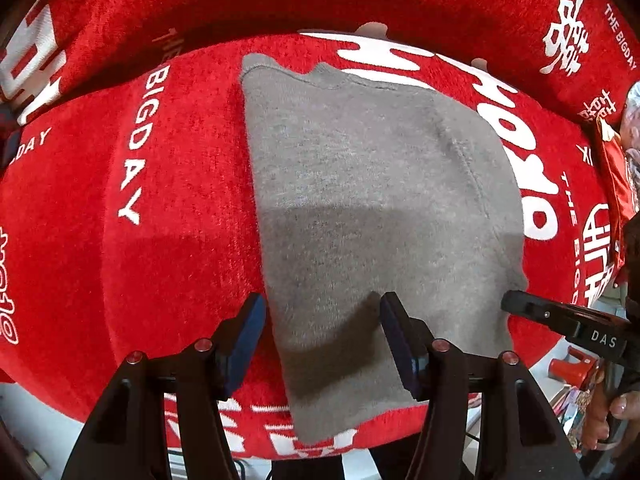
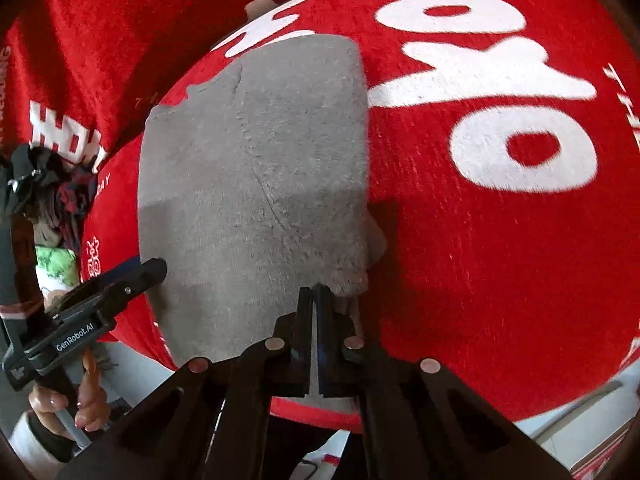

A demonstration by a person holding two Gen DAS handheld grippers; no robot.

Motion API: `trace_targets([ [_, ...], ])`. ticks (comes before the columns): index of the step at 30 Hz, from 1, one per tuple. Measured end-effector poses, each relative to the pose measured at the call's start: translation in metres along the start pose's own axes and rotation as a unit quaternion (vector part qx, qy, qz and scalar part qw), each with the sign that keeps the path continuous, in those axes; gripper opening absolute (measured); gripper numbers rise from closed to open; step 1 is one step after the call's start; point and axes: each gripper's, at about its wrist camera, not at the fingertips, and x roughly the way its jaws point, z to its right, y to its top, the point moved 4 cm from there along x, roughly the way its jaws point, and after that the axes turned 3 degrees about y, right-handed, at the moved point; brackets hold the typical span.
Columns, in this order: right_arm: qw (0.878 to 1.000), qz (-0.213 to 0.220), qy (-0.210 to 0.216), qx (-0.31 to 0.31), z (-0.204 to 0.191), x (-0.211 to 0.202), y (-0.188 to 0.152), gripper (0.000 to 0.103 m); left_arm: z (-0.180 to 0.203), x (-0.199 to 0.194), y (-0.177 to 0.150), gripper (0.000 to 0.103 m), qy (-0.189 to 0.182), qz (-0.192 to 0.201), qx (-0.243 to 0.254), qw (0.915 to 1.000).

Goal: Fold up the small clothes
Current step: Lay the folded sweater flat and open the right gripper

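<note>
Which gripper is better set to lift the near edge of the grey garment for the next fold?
Probably the right. The right gripper is already shut at the near right corner of the grey garment, apparently pinching its edge. The left gripper hangs open over the near left part, gripping nothing.

**Grey knit on red lettered cloth**

The folded garment [image 1: 372, 200] between and ahead of the left gripper's [image 1: 320, 344] jaws is a plain heathered grey, darker where shadow crosses it. Under it the fuzzy blanket [image 1: 180, 240] is bright red with white lettering and white characters. The left gripper's pads [image 1: 244, 340] are dark blue on black fingers with round copper-red studs. The right gripper [image 2: 316, 300] is black; left of its jaws lies a green-and-white patterned item [image 2: 56, 264].
</note>
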Motion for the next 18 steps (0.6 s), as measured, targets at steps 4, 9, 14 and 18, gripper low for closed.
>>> trace_targets([
  [4,1.000,0.005,-0.008,0.010,-0.003,-0.008,-0.003,0.001,-0.001,-0.011,-0.002,0.061,0.001,0.002,0.002,1.0000],
  [9,0.999,0.019,-0.020,0.016,-0.010,-0.024,-0.004,0.005,-0.001,-0.017,-0.006,0.061,0.012,-0.001,-0.009,0.9999],
  [14,0.998,0.029,-0.052,-0.011,-0.028,-0.033,-0.004,0.006,-0.005,-0.021,-0.011,0.100,0.013,0.003,-0.031,0.9994],
  [18,0.996,0.036,-0.078,-0.032,-0.041,-0.032,-0.004,0.074,-0.007,-0.023,-0.013,0.100,0.026,0.006,-0.027,0.9993],
])
